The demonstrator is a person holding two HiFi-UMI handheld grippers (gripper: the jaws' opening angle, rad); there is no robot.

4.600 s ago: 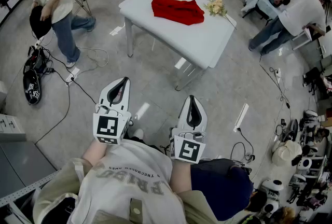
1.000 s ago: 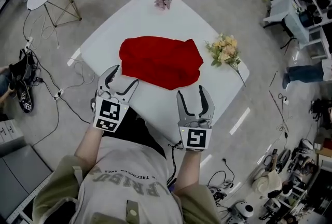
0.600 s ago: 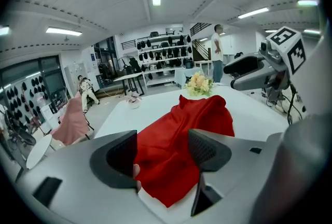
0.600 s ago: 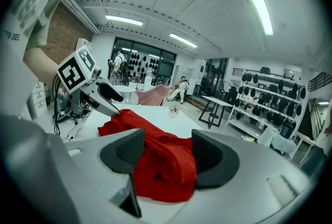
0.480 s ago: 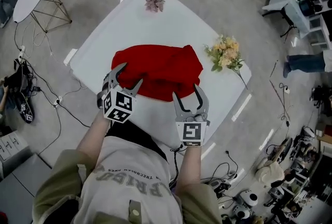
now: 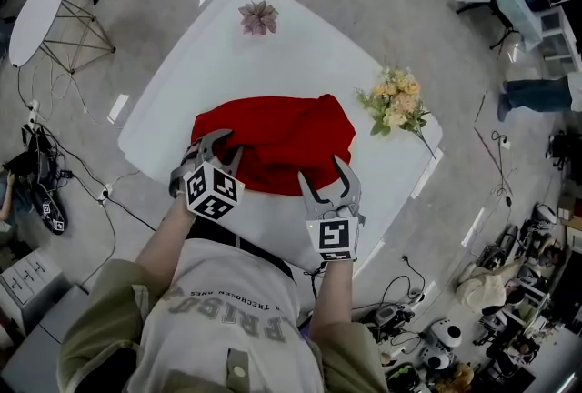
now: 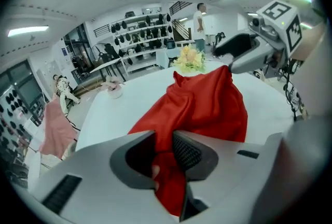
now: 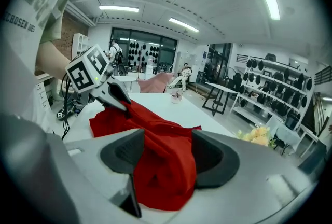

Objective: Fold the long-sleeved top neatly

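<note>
A crumpled red long-sleeved top lies on a white table, towards its near side. My left gripper is at the top's near left edge. Its jaws are closing, and a fold of the red top fills the narrow gap between them and touches both pads. My right gripper stands open at the near right edge. The red cloth lies between its wide-spread jaws, and the pads do not press on it. The left gripper also shows in the right gripper view, and the right gripper in the left one.
A bunch of yellow flowers lies on the table right of the top. A pink flower sits at the far side. A round side table and cables are on the floor to the left. Racks line the room's edge.
Both grippers came forward and down from in front of the table onto the top's near edge. The left jaws narrowed around the cloth. The right jaws kept their width.
</note>
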